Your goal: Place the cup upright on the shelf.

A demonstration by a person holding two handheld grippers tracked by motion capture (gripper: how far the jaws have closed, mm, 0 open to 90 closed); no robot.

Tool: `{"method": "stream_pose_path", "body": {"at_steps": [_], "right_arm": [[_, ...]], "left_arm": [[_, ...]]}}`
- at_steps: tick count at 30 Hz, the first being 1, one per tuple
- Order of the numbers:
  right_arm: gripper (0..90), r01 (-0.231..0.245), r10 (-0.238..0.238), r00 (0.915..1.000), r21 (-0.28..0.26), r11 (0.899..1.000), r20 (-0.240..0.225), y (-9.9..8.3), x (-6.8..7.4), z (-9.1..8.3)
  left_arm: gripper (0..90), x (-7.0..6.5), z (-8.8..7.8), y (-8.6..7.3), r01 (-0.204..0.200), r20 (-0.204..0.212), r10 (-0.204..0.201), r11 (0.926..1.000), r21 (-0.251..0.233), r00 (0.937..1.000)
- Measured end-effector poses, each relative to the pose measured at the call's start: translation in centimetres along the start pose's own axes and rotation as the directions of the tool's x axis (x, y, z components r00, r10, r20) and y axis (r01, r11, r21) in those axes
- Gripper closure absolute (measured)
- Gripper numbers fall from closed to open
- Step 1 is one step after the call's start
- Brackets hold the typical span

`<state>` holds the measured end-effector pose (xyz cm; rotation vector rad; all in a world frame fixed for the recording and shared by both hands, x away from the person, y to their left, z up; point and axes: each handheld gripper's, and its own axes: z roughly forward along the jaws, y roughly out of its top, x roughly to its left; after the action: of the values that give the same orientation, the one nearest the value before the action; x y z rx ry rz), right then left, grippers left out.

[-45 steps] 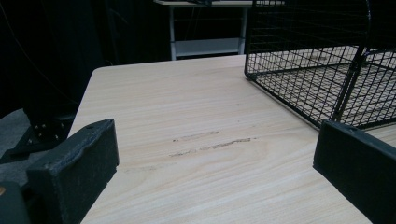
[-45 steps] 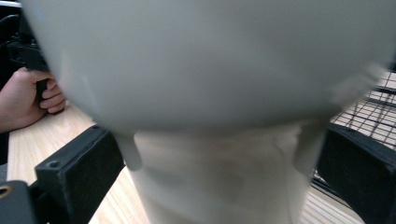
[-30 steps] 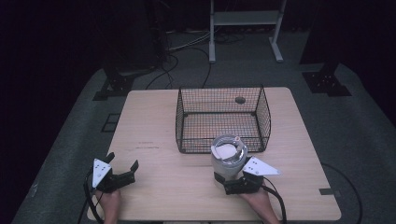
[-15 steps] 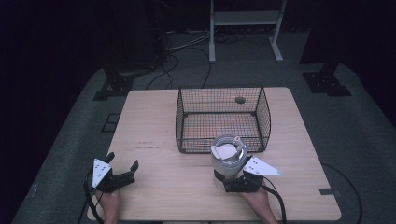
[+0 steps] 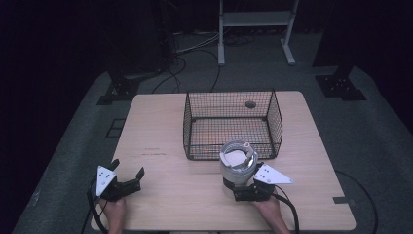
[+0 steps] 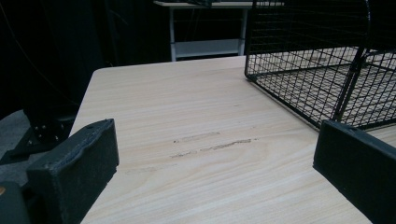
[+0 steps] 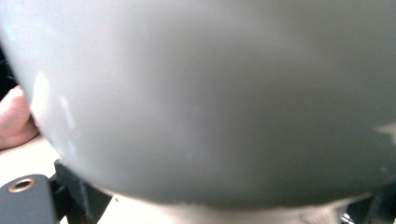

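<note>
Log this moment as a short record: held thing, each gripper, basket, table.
held thing: grey rounded container, in front of the basket's near wall
right gripper: shut on the container, at its base
left gripper: open, holds nothing, low over the table's near left corner
wire basket: black, at the table's far middle, nothing visible inside
table: light wood, faint scuff marks left of the basket

Left claw point(image 5: 127, 179): we hold it low at the near left of the bench point(image 5: 160, 131), jaws spread wide apart with nothing between them, pointing forward and a little right; our left hand point(image 5: 113, 210) grips it from behind. Right claw point(image 5: 238, 187): at the near right, our right hand point(image 5: 267, 208) behind it, jaws closed against a grey jar point(image 5: 237, 163), pointing forward.
</note>
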<state>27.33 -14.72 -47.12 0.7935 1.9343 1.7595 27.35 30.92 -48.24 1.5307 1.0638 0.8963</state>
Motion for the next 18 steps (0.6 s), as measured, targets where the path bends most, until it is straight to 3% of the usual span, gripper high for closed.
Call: {"method": "stream_pose_path", "body": {"at_steps": [6,18], "right_arm": [[7.4,-0.023,0.022,0.999,-0.009,1.0,-0.038,0.1,0.35,0.19],[7.8,-0.003,0.0,0.9968,-0.041,0.999,-0.08,0.76,0.73,0.65]], "left_arm": [[0.0,0.0,-0.01,0.0,-0.001,0.001,0.001,1.0,0.0,1.0],[0.0,0.01,-0.02,0.0,0.0,0.0,0.0,1.0,-0.002,1.0]]}}
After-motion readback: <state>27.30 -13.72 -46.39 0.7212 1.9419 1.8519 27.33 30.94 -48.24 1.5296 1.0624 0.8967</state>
